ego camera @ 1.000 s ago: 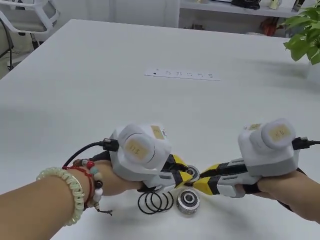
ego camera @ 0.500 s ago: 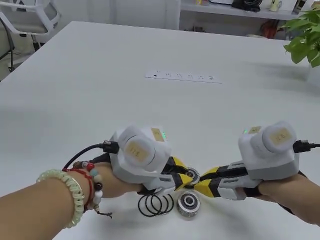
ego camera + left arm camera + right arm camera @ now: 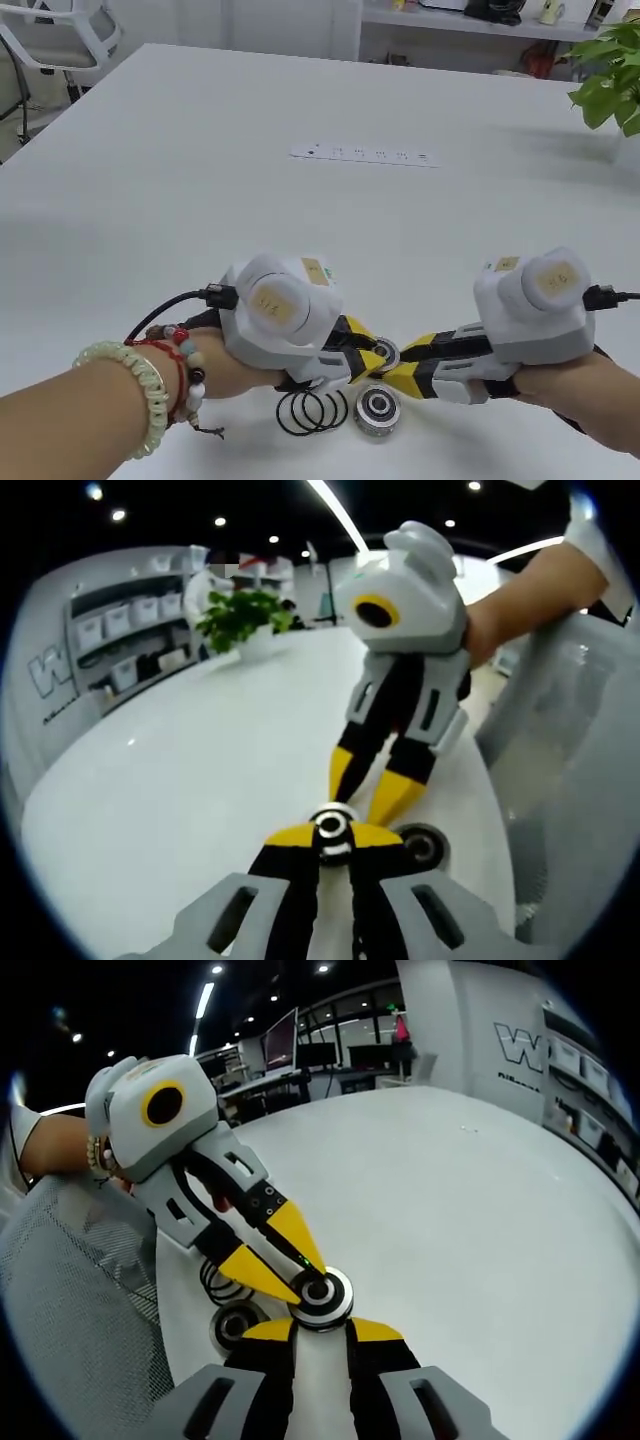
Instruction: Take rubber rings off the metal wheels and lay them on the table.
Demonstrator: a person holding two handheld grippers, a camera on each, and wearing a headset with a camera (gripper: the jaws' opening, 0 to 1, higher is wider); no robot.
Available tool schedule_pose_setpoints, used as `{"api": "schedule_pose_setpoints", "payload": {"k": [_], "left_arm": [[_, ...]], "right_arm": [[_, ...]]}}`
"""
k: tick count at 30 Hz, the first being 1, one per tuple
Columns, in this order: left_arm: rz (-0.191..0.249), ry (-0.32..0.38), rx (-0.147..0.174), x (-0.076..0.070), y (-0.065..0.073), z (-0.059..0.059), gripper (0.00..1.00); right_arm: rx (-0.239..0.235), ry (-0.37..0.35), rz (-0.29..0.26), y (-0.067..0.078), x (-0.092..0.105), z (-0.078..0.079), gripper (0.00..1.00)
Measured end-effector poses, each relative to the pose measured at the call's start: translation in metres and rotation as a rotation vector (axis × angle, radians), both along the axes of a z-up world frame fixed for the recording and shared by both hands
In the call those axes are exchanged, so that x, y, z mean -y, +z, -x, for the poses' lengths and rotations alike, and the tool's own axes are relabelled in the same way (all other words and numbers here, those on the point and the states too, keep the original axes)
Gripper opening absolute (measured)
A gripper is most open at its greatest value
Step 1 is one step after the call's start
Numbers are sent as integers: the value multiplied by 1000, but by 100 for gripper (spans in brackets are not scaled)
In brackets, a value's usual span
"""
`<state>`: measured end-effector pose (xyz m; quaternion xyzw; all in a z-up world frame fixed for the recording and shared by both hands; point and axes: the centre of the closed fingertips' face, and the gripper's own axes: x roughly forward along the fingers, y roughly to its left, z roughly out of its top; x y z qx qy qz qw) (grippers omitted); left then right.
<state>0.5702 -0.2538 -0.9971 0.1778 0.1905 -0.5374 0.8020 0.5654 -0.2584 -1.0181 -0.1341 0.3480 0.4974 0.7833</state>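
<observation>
Wheel (image 3: 383,352) hangs just above the surface (image 3: 200,180), fingers of left gripper (image 3: 371,352) and right gripper (image 3: 400,371) both clenched on it; second wheel (image 3: 377,406) at its 6 o'clock, rings (image 3: 312,407) at 8; open room toward 12; near edge cut off.

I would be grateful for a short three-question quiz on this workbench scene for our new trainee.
1. True or false: the left gripper and the right gripper are working on separate wheels.
2. Multiple choice: the loose black rubber rings lie A) beside the second round metal wheel on the white table, B) on a shelf, C) in a tray.
3. Short answer: what flat thing lies farther across the table?
Key: 1 false, both meet at one small round metal wheel; 2 A; 3 a long white power strip.
</observation>
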Motion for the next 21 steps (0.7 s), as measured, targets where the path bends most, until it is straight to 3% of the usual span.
{"api": "schedule_pose_setpoints", "payload": {"k": [9,13,21], "left_arm": [[2,5,-4,-1,0,0,11],[2,5,-8,-1,0,0,11],[0,2,-11,-2,-1,0,11]], "right_arm": [[8,15,15,0,2,2,9],[4,-2,13,0,5,0,0],[8,-57,18,2,10,-9,0]]}}
